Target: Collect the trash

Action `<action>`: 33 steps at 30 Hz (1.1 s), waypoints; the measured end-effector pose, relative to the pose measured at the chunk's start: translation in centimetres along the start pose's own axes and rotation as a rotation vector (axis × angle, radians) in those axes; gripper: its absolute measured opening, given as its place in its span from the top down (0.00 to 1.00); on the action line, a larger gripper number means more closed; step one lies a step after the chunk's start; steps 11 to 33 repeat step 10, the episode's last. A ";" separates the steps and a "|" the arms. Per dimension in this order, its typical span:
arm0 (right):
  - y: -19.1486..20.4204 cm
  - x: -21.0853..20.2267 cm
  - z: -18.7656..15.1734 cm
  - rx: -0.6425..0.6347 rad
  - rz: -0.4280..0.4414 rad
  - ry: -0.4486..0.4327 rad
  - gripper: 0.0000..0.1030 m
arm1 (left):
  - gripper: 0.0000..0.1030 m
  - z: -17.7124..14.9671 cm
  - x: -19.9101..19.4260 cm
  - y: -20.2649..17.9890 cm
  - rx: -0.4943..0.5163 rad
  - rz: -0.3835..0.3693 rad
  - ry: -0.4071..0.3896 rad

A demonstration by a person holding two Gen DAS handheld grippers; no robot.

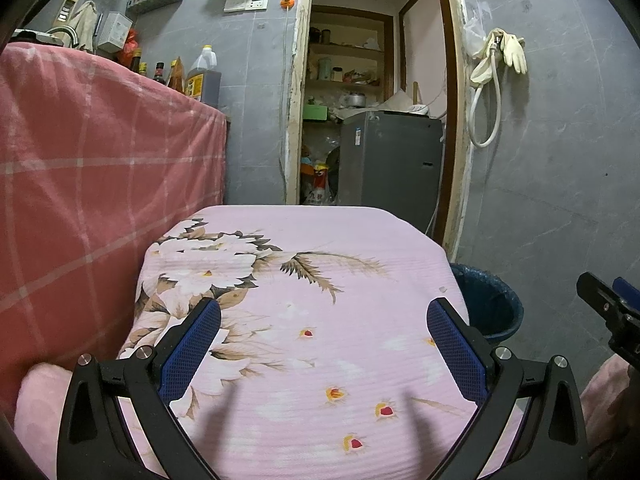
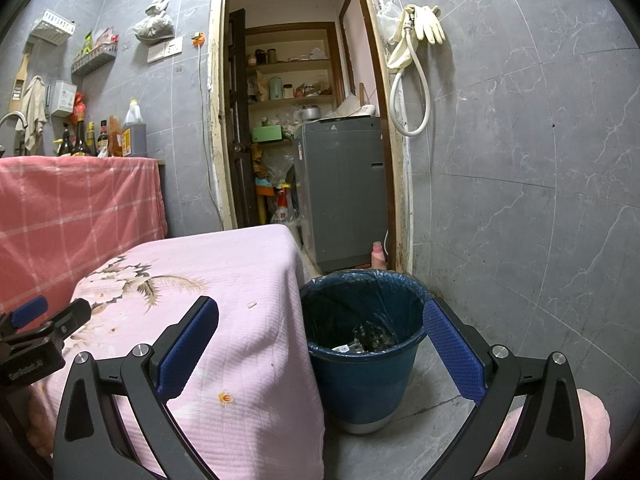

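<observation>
Two grippers hang wide open and empty: the left gripper (image 1: 324, 344) above the pink flowered cloth of the worktop (image 1: 352, 240), the right gripper (image 2: 320, 344) over that worktop's right edge, with one blue pad above the cloth and the other beside the blue trash bin (image 2: 360, 384). The bin stands on the grey floor, touching the hanging cloth, lined with a dark bag (image 2: 360, 292) and holding some crumpled trash (image 2: 370, 338) at its bottom. One small pale scrap (image 2: 252, 305) lies on the cloth near the bin-side edge, and a few tiny crumbs (image 1: 290, 305) dot the cloth ahead of the left gripper.
</observation>
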State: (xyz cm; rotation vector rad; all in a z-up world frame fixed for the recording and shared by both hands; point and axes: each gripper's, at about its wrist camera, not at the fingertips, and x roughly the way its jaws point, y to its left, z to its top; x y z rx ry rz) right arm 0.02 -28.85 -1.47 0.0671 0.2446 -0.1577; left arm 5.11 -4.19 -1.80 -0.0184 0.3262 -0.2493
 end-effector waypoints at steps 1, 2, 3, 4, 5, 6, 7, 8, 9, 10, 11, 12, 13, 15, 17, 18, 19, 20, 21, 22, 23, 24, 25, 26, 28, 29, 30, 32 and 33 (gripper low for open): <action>0.0 0.0 0.0 0.000 0.000 0.000 0.00 | 0.02 0.0 0.0 0.1 0.001 -0.002 0.002; 0.0 0.0 0.0 0.000 0.000 0.000 0.00 | 0.02 -0.1 0.1 0.1 0.002 -0.003 0.003; 0.0 0.0 0.0 0.000 0.000 -0.001 0.00 | 0.02 -0.1 0.1 0.1 0.003 -0.004 0.004; 0.1 0.0 0.0 0.000 0.000 0.000 0.00 | 0.02 -0.1 0.1 0.2 0.005 -0.004 0.004; 0.0 0.0 0.0 0.000 0.000 0.000 0.00 | 0.02 -0.1 0.1 0.2 0.005 -0.005 0.003; 0.1 0.0 0.0 0.000 0.000 0.000 0.00 | 0.02 -0.2 0.1 0.2 0.005 -0.005 0.001; 0.0 0.0 0.0 0.000 -0.001 0.000 0.00 | 0.02 -0.2 0.1 0.2 0.005 -0.004 0.000; 0.1 0.0 0.0 0.001 -0.001 0.000 0.00 | 0.02 -0.2 0.1 0.2 0.005 -0.005 0.002; 0.0 0.0 0.0 0.001 -0.001 0.000 0.00 | 0.02 -0.2 0.1 0.2 0.005 -0.005 0.004; 0.1 0.0 0.0 0.001 0.000 0.001 0.00 | 0.02 -0.2 0.1 0.2 0.005 -0.005 0.004; 0.1 0.0 0.0 0.001 0.000 0.001 0.00 | 0.02 -0.2 0.1 0.2 0.005 -0.005 0.004; 0.1 0.0 0.0 0.001 0.000 0.001 0.00 | 0.02 -0.2 0.1 0.2 0.005 -0.005 0.004; 0.1 0.0 0.0 0.001 0.000 0.001 0.00 | 0.02 -0.2 0.1 0.2 0.005 -0.005 0.004; 0.1 0.0 0.0 0.001 0.000 0.001 0.00 | 0.02 -0.2 0.1 0.2 0.005 -0.005 0.004; 0.1 0.0 0.0 0.001 0.000 0.001 0.00 | 0.02 -0.2 0.1 0.2 0.005 -0.005 0.004; 0.1 0.0 0.0 0.001 0.000 0.001 0.00 | 0.02 -0.2 0.1 0.2 0.005 -0.005 0.004; 0.1 0.0 0.0 0.001 0.000 0.001 0.00 | 0.02 -0.2 0.1 0.2 0.005 -0.005 0.004; 0.1 0.0 0.0 0.001 0.000 0.001 0.00 | 0.02 -0.2 0.1 0.2 0.005 -0.005 0.004; 0.1 0.0 0.0 0.001 0.000 0.001 0.00 | 0.02 -0.2 0.1 0.2 0.005 -0.005 0.004; 0.1 0.0 0.0 0.001 0.000 0.001 0.00 | 0.02 -0.2 0.1 0.2 0.005 -0.005 0.004; 0.1 0.0 0.0 0.001 0.000 0.001 0.00 | 0.02 -0.2 0.1 0.2 0.005 -0.005 0.004; 0.1 0.0 0.0 0.001 0.000 0.001 0.00 | 0.02 -0.2 0.1 0.2 0.005 -0.005 0.004; 0.1 0.0 0.0 0.001 0.000 0.001 0.00 | 0.02 -0.2 0.1 0.2 0.005 -0.005 0.004; 0.1 0.0 0.0 0.001 0.000 0.001 0.00 | 0.02 -0.2 0.1 0.2 0.005 -0.005 0.004; 0.1 0.0 0.0 0.001 0.000 0.001 0.00 | 0.02 -0.2 0.1 0.2 0.005 -0.005 0.004; 0.1 0.0 0.0 0.001 0.000 0.001 0.00 | 0.02 -0.2 0.1 0.2 0.005 -0.005 0.004; 0.1 0.0 0.0 0.001 0.000 0.001 0.00 | 0.02 -0.2 0.1 0.2 0.005 -0.005 0.004; 0.1 0.0 0.0 0.001 0.000 0.001 0.00 | 0.02 -0.2 0.1 0.2 0.005 -0.005 0.004; 0.1 0.0 0.0 0.001 0.000 0.001 0.00 | 0.02 -0.2 0.1 0.2 0.005 -0.005 0.004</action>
